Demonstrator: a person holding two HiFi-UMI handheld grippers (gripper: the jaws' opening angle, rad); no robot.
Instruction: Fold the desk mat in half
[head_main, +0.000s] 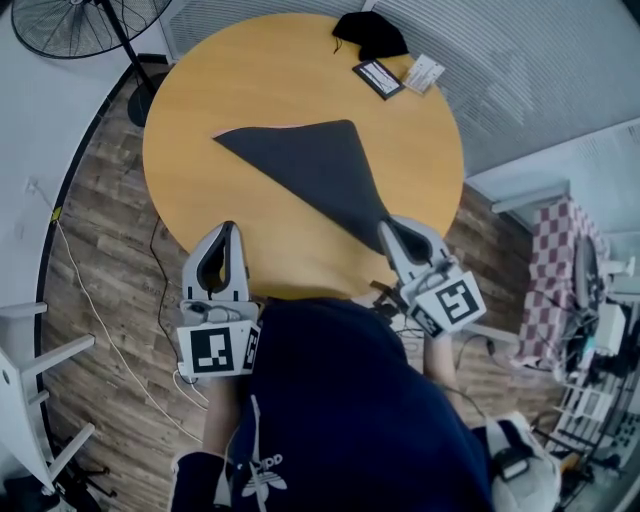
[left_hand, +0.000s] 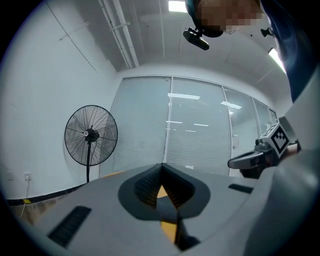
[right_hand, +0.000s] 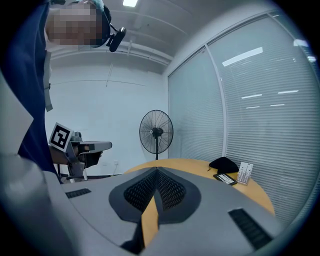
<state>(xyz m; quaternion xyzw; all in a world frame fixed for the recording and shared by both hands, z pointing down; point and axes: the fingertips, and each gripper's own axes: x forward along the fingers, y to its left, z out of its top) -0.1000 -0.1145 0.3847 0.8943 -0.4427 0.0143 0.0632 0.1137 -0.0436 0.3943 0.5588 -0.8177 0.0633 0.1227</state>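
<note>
Head view cuts you off at the bottom (mostly your dark navy top shows). Your right gripper sits at the near edge of the round wooden counter with its fingers pressed together. The near corner of the dark grey desk mat tapers straight into the tips, so they are pinching it. Right gripper view shows the tips closed, but the mat itself is hidden under the finger bodies there.

The mat lies mid-counter, looking triangular, with a thin pink strip along its far-left edge. Your left gripper is off the mat at the counter's near-left edge. Its fingers are pressed together on nothing, and only counter shows through the gap behind the tips.

On the far side is a black pouch, closed, contents not visible. Beside it lie a black card with a white label and a white card, print too small to read. The white logo on your top has unreadable lettering. The floor fan is cut off at top-left.
</note>
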